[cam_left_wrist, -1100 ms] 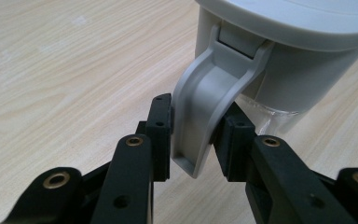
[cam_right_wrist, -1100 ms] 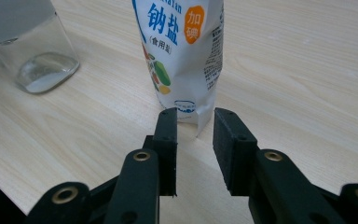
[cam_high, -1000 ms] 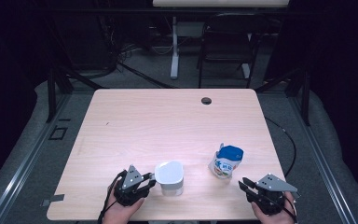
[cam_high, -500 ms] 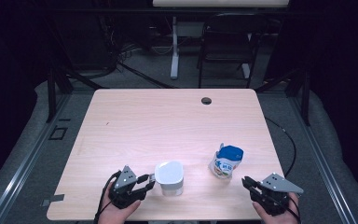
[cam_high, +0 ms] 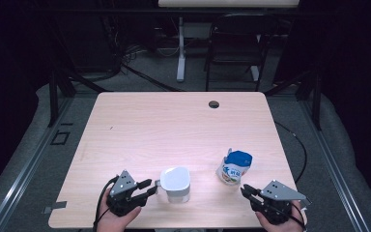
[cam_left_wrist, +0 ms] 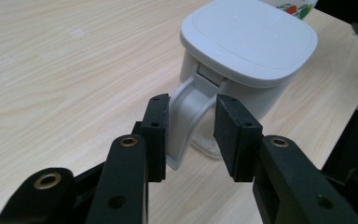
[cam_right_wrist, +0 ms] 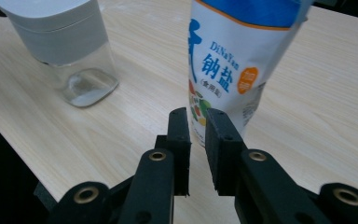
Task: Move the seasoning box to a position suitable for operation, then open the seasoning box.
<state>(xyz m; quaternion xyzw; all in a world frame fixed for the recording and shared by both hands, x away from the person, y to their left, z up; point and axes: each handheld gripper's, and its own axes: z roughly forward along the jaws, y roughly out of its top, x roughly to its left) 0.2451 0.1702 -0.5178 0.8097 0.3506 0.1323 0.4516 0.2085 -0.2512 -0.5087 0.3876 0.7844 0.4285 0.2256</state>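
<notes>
A white lidded container (cam_high: pixel 175 180) with a side handle (cam_left_wrist: pixel 186 109) stands near the table's front edge. My left gripper (cam_high: pixel 150 187) is just left of it, and in the left gripper view it (cam_left_wrist: pixel 192 100) is open, one pad on each side of the handle without pressing it. A blue-and-white salt bag (cam_high: pixel 235 166) stands upright to the right. My right gripper (cam_high: pixel 246 189) sits below and right of the bag. In the right gripper view it (cam_right_wrist: pixel 196 114) points at the bag's (cam_right_wrist: pixel 233 60) lower part, with a narrow gap and nothing between the pads.
The wooden table (cam_high: pixel 174 125) has a dark cable hole (cam_high: pixel 214 104) near its far edge. A chair (cam_high: pixel 234 43) and a desk leg stand on the floor beyond. The container (cam_right_wrist: pixel 58 32) has a clear lower part in the right gripper view.
Both grippers have shifted only slightly near the front edge. The container and the bag have stayed where they were.
</notes>
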